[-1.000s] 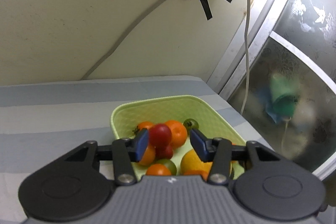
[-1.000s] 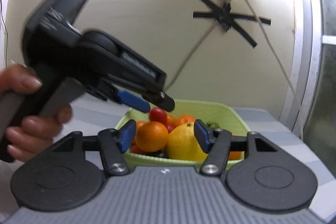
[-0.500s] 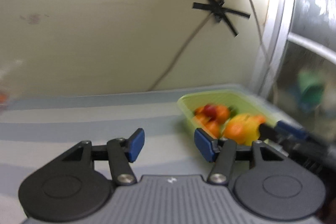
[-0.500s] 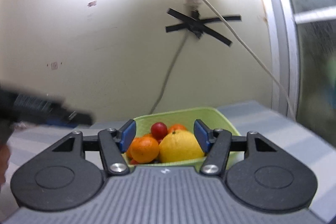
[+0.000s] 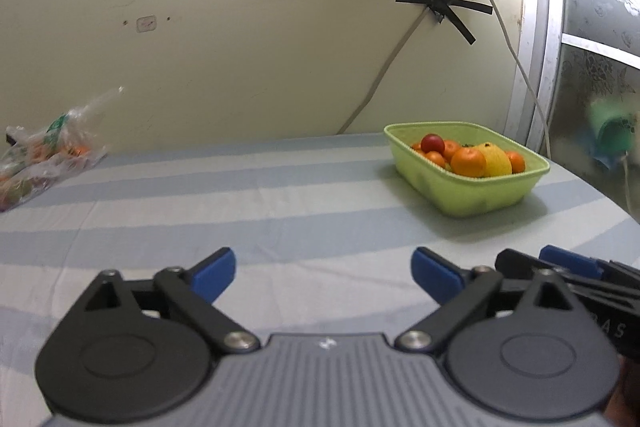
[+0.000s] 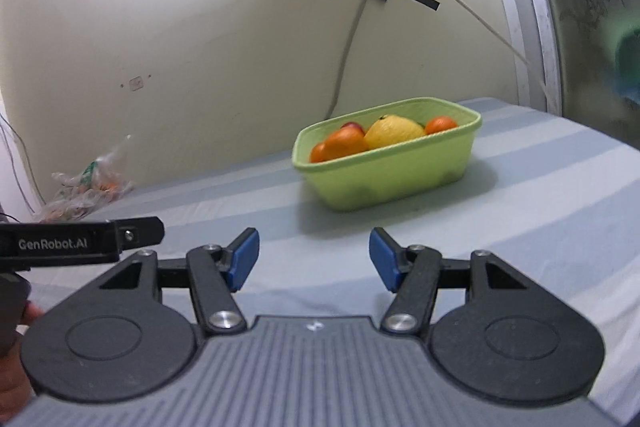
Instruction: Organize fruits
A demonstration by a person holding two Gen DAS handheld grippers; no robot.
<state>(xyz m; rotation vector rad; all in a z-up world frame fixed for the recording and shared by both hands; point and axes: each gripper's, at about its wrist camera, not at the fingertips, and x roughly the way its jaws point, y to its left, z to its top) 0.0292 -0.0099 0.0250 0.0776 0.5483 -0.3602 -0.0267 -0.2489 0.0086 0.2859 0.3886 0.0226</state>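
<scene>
A light green basket [image 5: 480, 193] stands on the striped cloth at the right, holding oranges [image 5: 468, 162], a yellow citrus [image 5: 496, 161] and a red fruit [image 5: 433, 143]. It also shows in the right wrist view [image 6: 384, 179], with the yellow citrus [image 6: 394, 133] and oranges [image 6: 344, 143] inside. My left gripper [image 5: 322, 273] is open and empty, low over the cloth, well short of the basket. My right gripper [image 6: 314, 261] is open and empty, also short of the basket. Its fingertips [image 5: 568, 265] show at the right of the left wrist view.
A crumpled clear plastic bag [image 5: 44, 155] with some fruit lies at the far left by the wall; it also shows in the right wrist view [image 6: 86, 187]. A grey cable [image 5: 380, 75] runs down the wall behind the basket. A window frame [image 5: 536, 67] borders the right side.
Both grippers have pulled back from the basket and now sit low over the cloth. The left gripper released the red fruit, which lies on the pile. Both stay open.
</scene>
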